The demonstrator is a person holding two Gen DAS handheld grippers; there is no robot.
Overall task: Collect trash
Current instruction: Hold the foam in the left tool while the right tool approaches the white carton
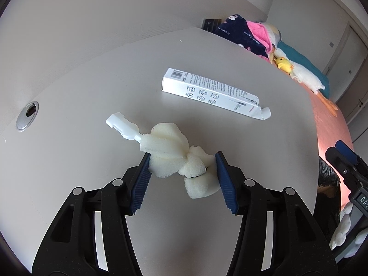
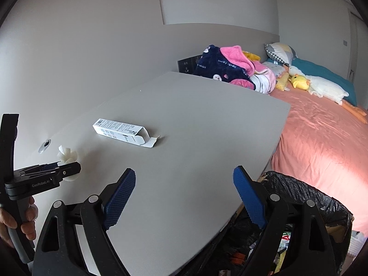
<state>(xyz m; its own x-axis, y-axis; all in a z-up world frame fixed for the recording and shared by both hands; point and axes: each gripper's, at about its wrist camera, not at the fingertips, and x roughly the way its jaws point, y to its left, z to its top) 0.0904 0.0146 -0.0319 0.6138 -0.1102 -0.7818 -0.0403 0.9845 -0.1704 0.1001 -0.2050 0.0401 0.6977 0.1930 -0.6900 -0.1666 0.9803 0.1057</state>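
Observation:
A cream foam sponge (image 1: 170, 147) with a white plastic stem (image 1: 122, 126) lies on the grey table (image 1: 92, 80). My left gripper (image 1: 182, 158) is shut on it, with a blue pad pressing into the foam on each side. Beyond it lies a long white carton (image 1: 214, 92) with one end flap open. From the right wrist view the sponge (image 2: 67, 155) shows at the left, in the left gripper (image 2: 77, 169), and the carton (image 2: 122, 132) is farther back. My right gripper (image 2: 184, 172) hangs open and empty over the table's near right edge.
A bin lined with a black bag (image 2: 299, 191), holding several scraps, stands below the table's right edge. A bed with a pink sheet (image 2: 322, 138), clothes and plush toys lies beyond. A metal cable grommet (image 1: 27, 115) sits in the table at the left. A hand (image 2: 27, 218) holds the left gripper's handle.

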